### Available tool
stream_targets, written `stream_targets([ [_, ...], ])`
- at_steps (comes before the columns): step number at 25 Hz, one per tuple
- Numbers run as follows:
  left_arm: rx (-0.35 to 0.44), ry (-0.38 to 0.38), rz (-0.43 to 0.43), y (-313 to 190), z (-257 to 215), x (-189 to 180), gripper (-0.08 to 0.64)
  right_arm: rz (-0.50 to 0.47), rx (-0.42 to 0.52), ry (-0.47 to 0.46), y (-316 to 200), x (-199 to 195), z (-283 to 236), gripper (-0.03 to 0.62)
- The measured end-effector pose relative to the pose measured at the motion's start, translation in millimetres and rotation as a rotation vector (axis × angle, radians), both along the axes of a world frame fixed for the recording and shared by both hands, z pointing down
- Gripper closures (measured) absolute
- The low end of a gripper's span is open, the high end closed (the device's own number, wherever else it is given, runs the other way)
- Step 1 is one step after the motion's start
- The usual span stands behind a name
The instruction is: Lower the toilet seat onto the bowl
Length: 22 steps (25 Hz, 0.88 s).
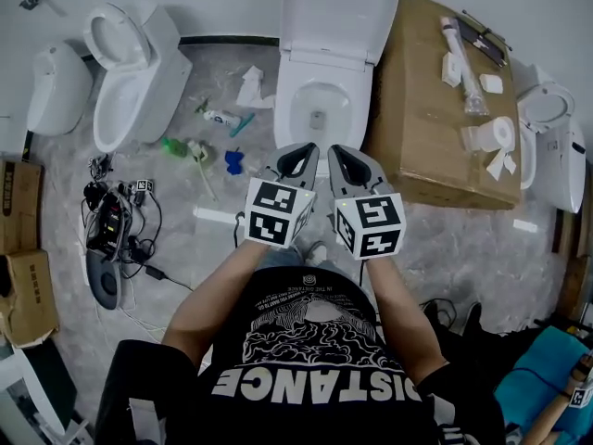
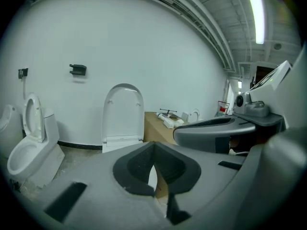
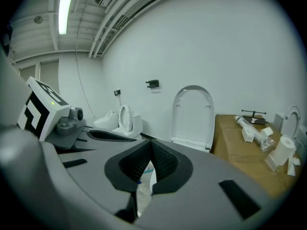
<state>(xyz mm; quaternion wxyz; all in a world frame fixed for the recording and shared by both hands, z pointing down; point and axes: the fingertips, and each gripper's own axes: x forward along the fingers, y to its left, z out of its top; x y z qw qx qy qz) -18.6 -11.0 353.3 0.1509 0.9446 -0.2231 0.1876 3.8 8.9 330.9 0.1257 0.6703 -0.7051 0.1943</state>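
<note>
A white toilet stands ahead of me against the wall, its bowl (image 1: pixel 318 109) uncovered. Its seat and lid (image 1: pixel 338 12) stand upright, leaning back on the wall; they also show as a tall white arch (image 2: pixel 123 111) in the left gripper view and as the same arch (image 3: pixel 193 114) in the right gripper view. My left gripper (image 1: pixel 298 160) and right gripper (image 1: pixel 347 163) are held side by side in front of my chest, short of the bowl and touching nothing. Both are shut with nothing between the jaws, as the left gripper (image 2: pixel 154 150) and right gripper (image 3: pixel 152 150) show close up.
A large cardboard box (image 1: pixel 435 109) with pipe parts and paper rolls stands right of the toilet. A second toilet (image 1: pixel 134 72) and a ceramic piece (image 1: pixel 56 86) are at the left. Cables (image 1: pixel 116 230) and small litter (image 1: pixel 213 137) lie on the floor. Another toilet (image 1: pixel 556 146) is far right.
</note>
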Motion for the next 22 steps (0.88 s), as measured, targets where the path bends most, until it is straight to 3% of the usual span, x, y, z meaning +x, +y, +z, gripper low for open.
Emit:
stream_targets([
  [10, -0.001, 0.011, -0.035, 1.7, -5.5, -0.1, 0.549, 0.092, 0.006, -0.064, 8.3, 11.9, 2.1, 0.577],
  [22, 0.001, 0.013, -0.041, -6.0, -10.9, -1.0, 0.549, 0.074, 0.027, -0.032, -4.2, 1.2, -8.1, 0.577],
])
